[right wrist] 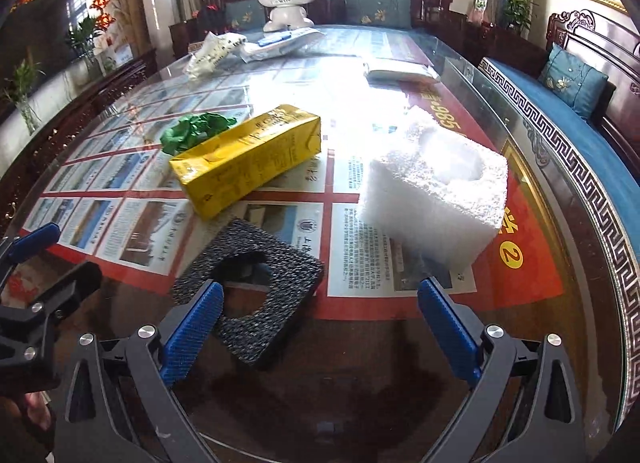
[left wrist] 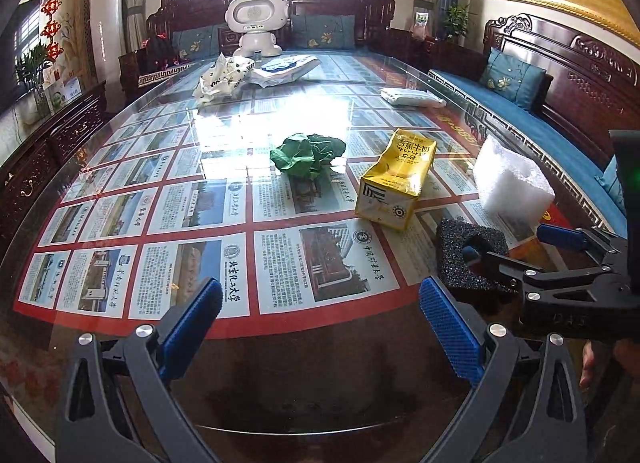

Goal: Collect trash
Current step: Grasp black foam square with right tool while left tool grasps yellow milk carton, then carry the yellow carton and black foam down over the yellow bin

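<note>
You see a yellow carton [right wrist: 248,161] with dark print, a crumpled green wad [left wrist: 307,154], a speckled black foam square [right wrist: 252,295], a white foam block [right wrist: 434,187], blue ribbed pads [left wrist: 192,327] on dark grey grippers, and a red-gridded poster [left wrist: 280,231] under glass.

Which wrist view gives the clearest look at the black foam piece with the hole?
The right wrist view: the black foam piece lies close ahead, whole outline and cutout visible, beside the right gripper. In the left wrist view the same foam sits off to the right, partly hidden behind the right gripper's fingers.
</note>
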`<state>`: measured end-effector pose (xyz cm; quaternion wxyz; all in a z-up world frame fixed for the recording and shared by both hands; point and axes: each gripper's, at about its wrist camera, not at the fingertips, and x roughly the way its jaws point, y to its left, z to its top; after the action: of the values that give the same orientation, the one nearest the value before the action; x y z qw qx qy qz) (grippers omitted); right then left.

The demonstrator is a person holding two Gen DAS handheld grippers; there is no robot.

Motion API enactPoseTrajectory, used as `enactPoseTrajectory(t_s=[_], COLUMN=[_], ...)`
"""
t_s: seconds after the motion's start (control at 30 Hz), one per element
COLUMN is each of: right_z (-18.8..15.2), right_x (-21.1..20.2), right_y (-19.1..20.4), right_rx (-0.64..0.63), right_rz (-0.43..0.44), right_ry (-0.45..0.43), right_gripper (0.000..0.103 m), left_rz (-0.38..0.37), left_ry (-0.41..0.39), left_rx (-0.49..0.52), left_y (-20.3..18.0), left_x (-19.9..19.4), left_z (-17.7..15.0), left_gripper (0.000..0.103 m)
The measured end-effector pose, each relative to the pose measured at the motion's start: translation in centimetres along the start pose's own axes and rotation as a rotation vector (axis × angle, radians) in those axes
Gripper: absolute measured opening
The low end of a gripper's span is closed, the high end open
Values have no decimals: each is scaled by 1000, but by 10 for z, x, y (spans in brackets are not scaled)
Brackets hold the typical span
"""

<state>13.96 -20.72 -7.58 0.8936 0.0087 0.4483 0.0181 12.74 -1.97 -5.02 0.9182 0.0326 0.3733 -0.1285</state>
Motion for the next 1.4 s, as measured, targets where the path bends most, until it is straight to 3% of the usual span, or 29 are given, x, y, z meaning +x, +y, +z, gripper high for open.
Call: enactPoseTrajectory(t_s=[0.3, 0.33, 0.4, 0.43, 0.57, 0.73, 1.07, 1.1, 1.17, 1.23, 1.4], right_z=[7, 7, 8, 9, 8, -1, -14, -14, -15, -16, -23], right_x=[16, 15, 8, 8, 5, -1, -25, -26, -27, -27, -30], right_y=[5, 4, 7, 10, 19, 10, -25, -28, -31, -35, -38], right_rx=[-10, -6, -44, -66, -133, -106, -28, -23, -15, 0, 6], right_rz=[-38, -13, 21, 54, 73, 91, 86, 90, 104, 122, 135], right_ry=[72, 65, 32, 32, 33, 10, -39, -41, -46, -48, -53], right_gripper=[92, 85, 51, 28, 28, 28, 28, 28, 28, 28, 28], left_rz=[-5, -11, -15, -13, -18, -25, -114, -111, -120, -116, -155], left_ry=[15, 18, 23, 24, 51, 81, 101, 111, 148, 163, 152], left_rx=[-6, -11, -20, -19, 26, 75, 98, 102, 101, 94, 75], left_y=[-1, 0, 0, -1, -11, -24, -52, -55, -57, -57, -56], left_x=[8, 9, 13, 14, 27, 43, 72, 77, 91, 99, 91], left_z=[6, 7, 10, 12, 22, 33, 59, 61, 65, 66, 67], left_gripper=[99, 99, 99, 99, 99, 99, 97, 90, 65, 54, 48])
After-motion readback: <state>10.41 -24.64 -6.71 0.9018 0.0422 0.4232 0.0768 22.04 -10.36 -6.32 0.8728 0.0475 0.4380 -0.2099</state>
